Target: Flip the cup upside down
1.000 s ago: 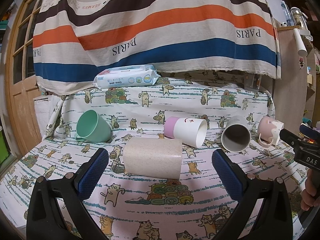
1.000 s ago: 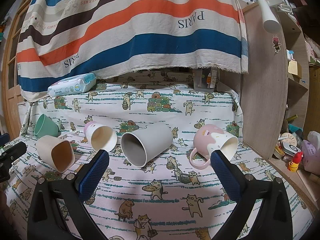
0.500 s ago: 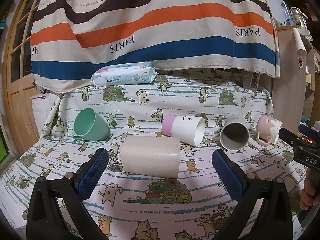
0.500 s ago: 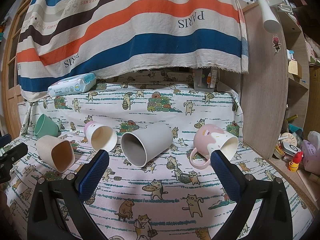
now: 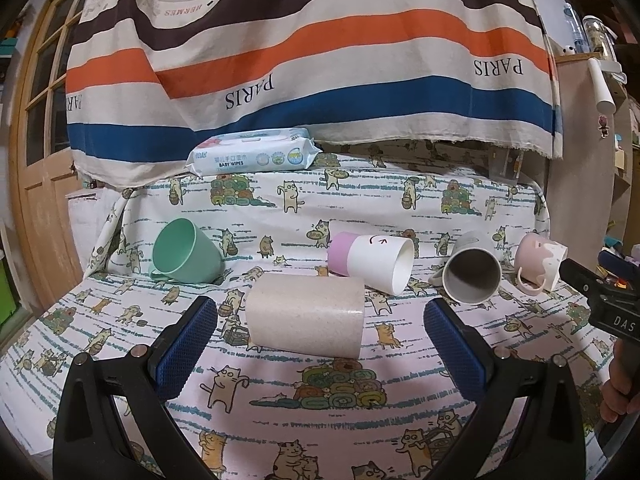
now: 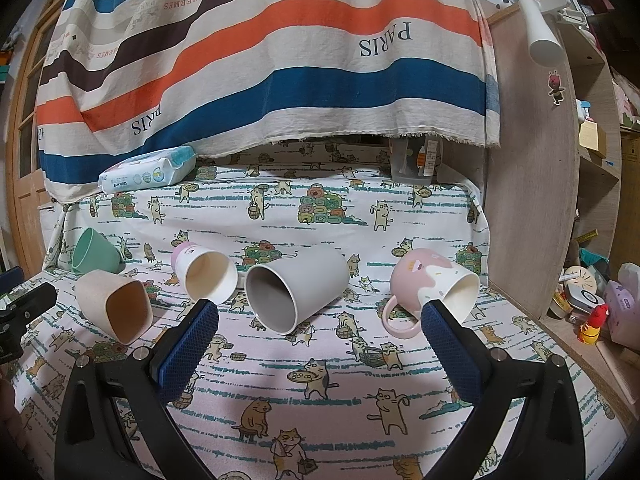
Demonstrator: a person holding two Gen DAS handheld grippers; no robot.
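Several cups lie on their sides on the cat-print cloth. In the left wrist view: a beige speckled cup [image 5: 306,316], a green cup [image 5: 184,252], a pink-and-white cup [image 5: 372,262], a grey mug [image 5: 472,276] and a pink mug [image 5: 540,262]. My left gripper [image 5: 320,316] is open, its jaws either side of the beige cup, just short of it. My right gripper [image 6: 320,320] is open and empty, in front of the grey mug [image 6: 296,288], with the beige cup [image 6: 116,304], pink-and-white cup [image 6: 204,276], green cup [image 6: 94,250] and pink mug [image 6: 432,288] around.
A pack of baby wipes [image 5: 254,156] lies on the raised back ledge under a striped hanging cloth [image 5: 320,60]. A wooden door [image 5: 36,200] stands at the left. A wooden shelf panel [image 6: 532,200] with small items stands at the right.
The left gripper has dropped slightly and eased toward the beige cup. The right gripper has hardly moved. No cup has moved.
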